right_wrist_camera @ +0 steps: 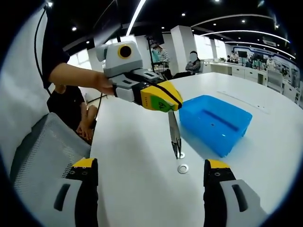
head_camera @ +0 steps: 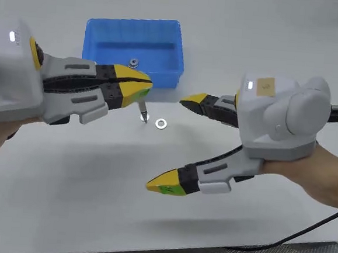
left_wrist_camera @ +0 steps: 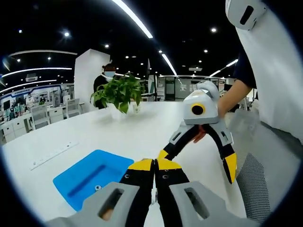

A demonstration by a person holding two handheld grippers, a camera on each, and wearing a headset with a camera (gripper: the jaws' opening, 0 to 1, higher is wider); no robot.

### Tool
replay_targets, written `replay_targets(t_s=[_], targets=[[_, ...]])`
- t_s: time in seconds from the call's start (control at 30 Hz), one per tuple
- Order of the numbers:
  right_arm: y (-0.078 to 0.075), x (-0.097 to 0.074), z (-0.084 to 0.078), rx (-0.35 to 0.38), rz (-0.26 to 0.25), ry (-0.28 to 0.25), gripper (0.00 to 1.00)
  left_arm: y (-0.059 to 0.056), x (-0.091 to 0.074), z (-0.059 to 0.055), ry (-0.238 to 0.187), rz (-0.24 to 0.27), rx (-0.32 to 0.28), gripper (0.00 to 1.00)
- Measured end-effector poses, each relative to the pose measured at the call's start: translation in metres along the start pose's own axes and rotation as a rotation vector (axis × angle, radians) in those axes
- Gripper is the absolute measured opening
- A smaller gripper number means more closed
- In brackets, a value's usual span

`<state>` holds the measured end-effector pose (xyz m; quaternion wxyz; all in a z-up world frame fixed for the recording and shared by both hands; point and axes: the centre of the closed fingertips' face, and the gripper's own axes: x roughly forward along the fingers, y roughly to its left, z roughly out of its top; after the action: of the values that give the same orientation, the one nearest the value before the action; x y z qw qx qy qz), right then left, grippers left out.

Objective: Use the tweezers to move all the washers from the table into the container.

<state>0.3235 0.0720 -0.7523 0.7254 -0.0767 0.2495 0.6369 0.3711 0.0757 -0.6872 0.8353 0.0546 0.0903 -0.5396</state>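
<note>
White table (head_camera: 63,200), washer (head_camera: 161,123) beside left tool (head_camera: 147,85) tweezers (head_camera: 141,108)

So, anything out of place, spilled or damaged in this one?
Nothing stands out. The blue container sits level on the table with one washer inside; two washers lie flat near it. The left gripper holds the tweezers pointing down, tips at one of them; the right gripper is open nearby.

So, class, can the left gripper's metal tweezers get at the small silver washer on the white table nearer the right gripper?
Probably yes: the left gripper holds the tweezers tips-down just beside that washer, with only bare table between.
</note>
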Motion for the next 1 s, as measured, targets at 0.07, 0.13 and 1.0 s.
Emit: replay_targets(t_s=[0.07, 0.13, 1.0], targets=[[-0.003, 0.004, 0.003, -0.002, 0.008, 0.002, 0.85, 0.001, 0.000, 0.000, 0.012, -0.006, 0.007, 0.04], [-0.005, 0.009, 0.005, -0.024, 0.021, 0.011, 0.80, -0.002, 0.002, -0.001, 0.035, -0.027, 0.020, 0.04], [-0.032, 0.038, 0.018, -0.229, 0.170, 0.092, 0.15, -0.009, 0.004, -0.003, 0.100, -0.092, 0.029, 0.04]])
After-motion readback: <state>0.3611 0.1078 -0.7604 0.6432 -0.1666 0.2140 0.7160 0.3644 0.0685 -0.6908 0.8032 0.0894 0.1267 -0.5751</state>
